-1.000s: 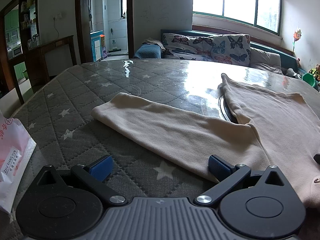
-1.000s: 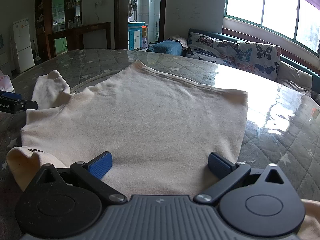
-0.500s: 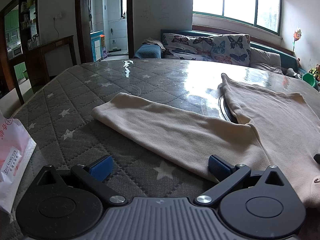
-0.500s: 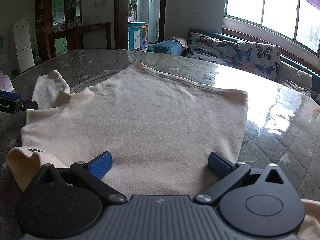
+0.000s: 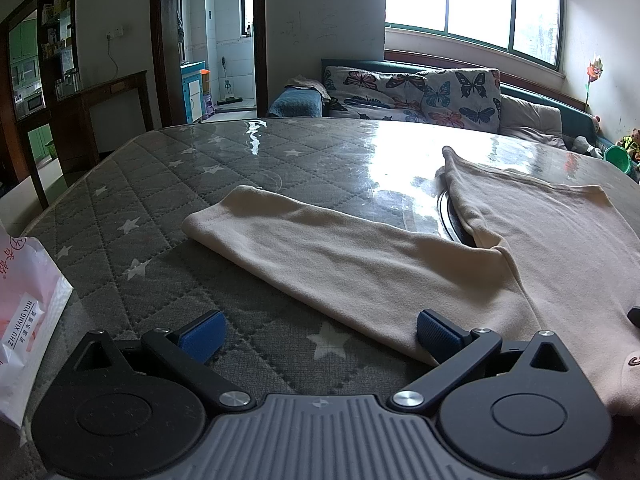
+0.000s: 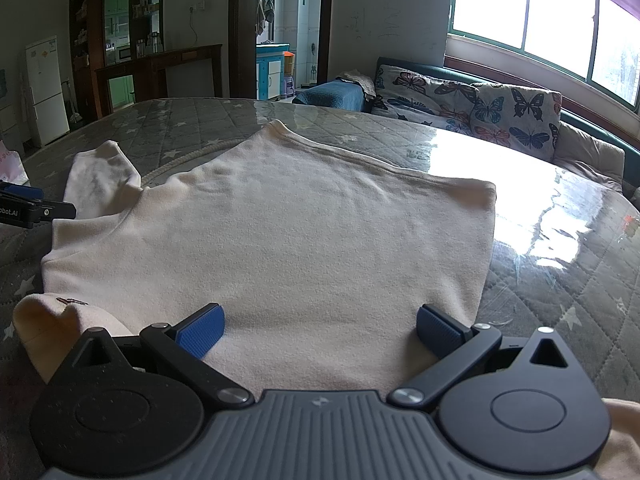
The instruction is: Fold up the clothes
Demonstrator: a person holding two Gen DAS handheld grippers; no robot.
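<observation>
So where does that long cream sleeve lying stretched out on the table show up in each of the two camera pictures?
Left wrist view: the sleeve runs across the middle, from its cuff at centre-left towards the right fingertip.
Right wrist view: the same sleeve is small at the far left, just behind the other gripper.
Shared landmark: the butterfly cushions under the window.

Grey quilted star-pattern table cover [image 5: 168, 184] under glossy film, ahead of tongs. White-pink paper bag [image 5: 24, 320] left of left tongs. Butterfly-print cushions [image 5: 420, 92] on sofa far ahead. White fridge [image 6: 44, 88] far left of right tongs.
</observation>
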